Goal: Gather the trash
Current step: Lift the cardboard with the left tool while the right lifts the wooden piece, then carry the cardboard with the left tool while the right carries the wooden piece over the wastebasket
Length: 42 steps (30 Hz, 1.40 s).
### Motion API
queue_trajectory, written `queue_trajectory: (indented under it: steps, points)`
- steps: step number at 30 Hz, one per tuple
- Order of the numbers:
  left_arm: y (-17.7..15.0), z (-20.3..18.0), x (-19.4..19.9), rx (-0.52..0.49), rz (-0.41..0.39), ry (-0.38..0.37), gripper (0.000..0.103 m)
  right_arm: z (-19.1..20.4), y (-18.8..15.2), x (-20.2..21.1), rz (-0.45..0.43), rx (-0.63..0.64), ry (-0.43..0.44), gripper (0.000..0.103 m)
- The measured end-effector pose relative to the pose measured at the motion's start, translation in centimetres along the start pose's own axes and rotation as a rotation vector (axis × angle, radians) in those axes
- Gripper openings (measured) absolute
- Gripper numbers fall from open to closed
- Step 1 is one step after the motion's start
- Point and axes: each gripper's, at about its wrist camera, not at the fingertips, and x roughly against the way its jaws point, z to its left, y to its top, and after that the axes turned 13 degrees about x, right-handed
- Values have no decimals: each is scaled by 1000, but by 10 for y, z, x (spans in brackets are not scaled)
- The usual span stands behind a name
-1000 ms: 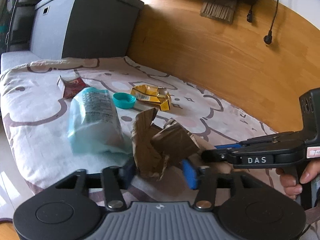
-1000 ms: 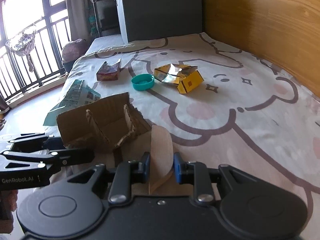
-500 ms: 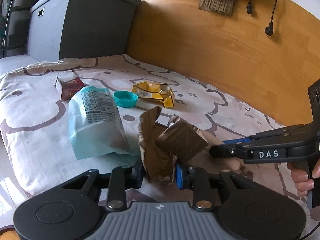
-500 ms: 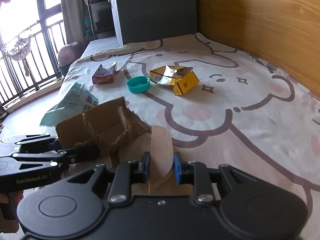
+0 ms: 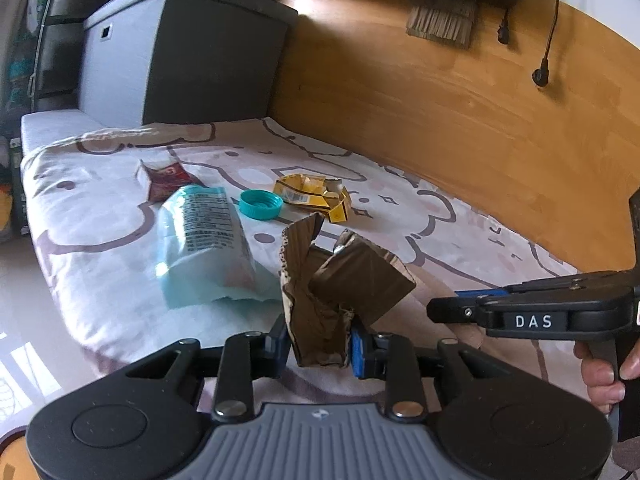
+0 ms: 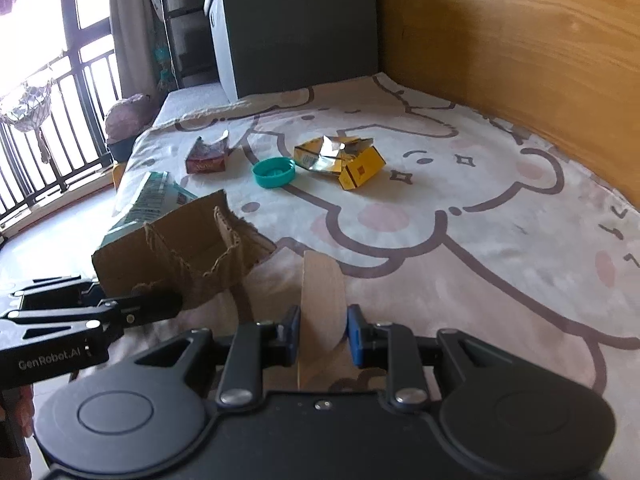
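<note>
My left gripper [image 5: 318,344] is shut on a torn brown cardboard piece [image 5: 340,280], held just above the bedsheet; the same cardboard [image 6: 180,248] shows at the left of the right wrist view. My right gripper [image 6: 322,334] is shut on a tan curved strip [image 6: 320,304] that stands on edge between its blue pads. Farther out on the sheet lie a light blue plastic packet [image 5: 204,240], a teal bottle cap [image 5: 261,204], a crushed yellow carton [image 5: 316,196] and a small red box [image 5: 166,178]. The right gripper's fingers [image 5: 452,308] sit just right of the cardboard.
A cartoon-print bedsheet [image 6: 460,240] covers the bed, with its edge dropping to the floor at the left. A wooden panel [image 5: 440,120] runs along the far side with a cable plug [image 5: 542,76] hanging on it. A grey storage box [image 5: 180,52] stands beyond the bed's end, and balcony railings [image 6: 40,128] lie further left.
The left gripper's jaws have closed onto the cardboard and raised it a little off the sheet. The right gripper has kept its hold on the tan strip.
</note>
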Motion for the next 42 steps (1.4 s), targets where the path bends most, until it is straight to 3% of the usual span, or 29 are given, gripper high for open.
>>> queue_trajectory:
  steps: [11, 18, 32, 42]
  points:
    - [-4, -14, 60, 29, -67, 79, 31, 23, 1, 43, -64, 11, 13, 25]
    - [-2, -8, 100, 40, -99, 174, 31, 46, 6, 67, -108, 35, 19, 25]
    - [-4, 40, 182, 153, -184, 336, 31, 119, 24, 82, -176, 114, 107, 25]
    - [-13, 87, 224, 224, -216, 459, 31, 181, 31, 66, -186, 159, 194, 25]
